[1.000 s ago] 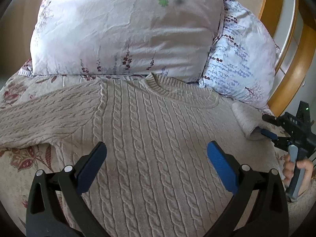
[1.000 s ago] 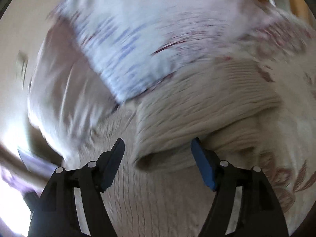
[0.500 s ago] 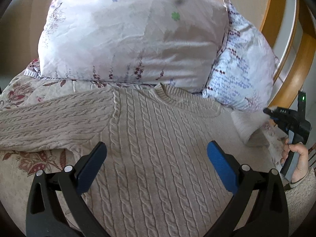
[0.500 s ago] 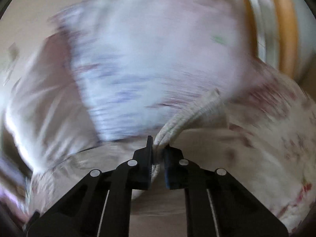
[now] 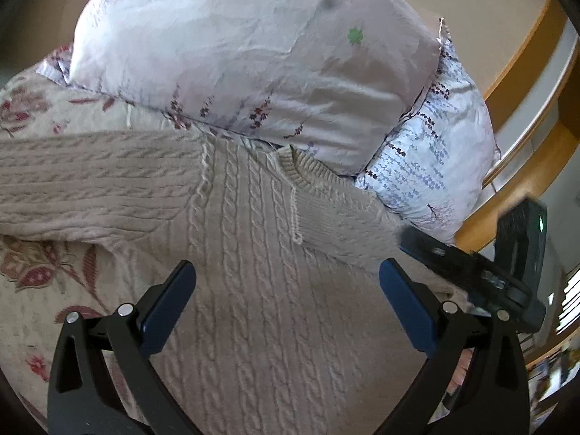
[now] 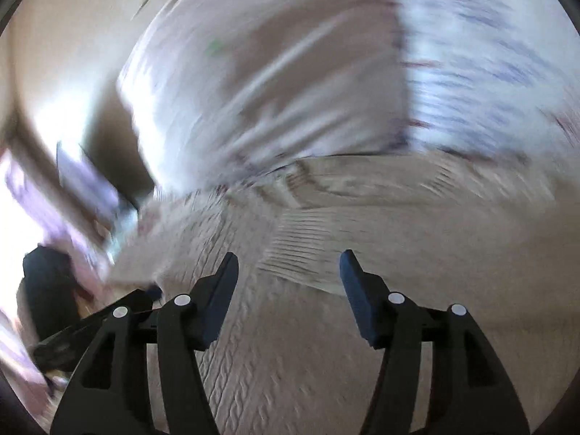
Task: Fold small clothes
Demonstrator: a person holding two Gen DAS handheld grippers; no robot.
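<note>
The cable-knit sweater (image 5: 253, 272) lies flat below the pillow (image 5: 253, 54), one sleeve folded across (right view blurred). Left tool (image 5: 286, 308) and right tool (image 6: 290, 290) gape wide above the sweater.

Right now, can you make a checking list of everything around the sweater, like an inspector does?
Surface: bedspread with red floral print, wrinkled beside the sweater.
Job's things: cable-knit sweater lying flat, neck toward the pillows; one sleeve spread out sideways, the other sleeve folded over the body.
Clutter: two pillows, a pale floral pillow and a blue-print pillow, the sweater's neck against them.
Grippers: left gripper open above the sweater, holding nothing; right gripper open, holding nothing, its view blurred.
Cables: nothing seen.
Surroundings: wooden bed frame behind the pillows; beige wall.
</note>
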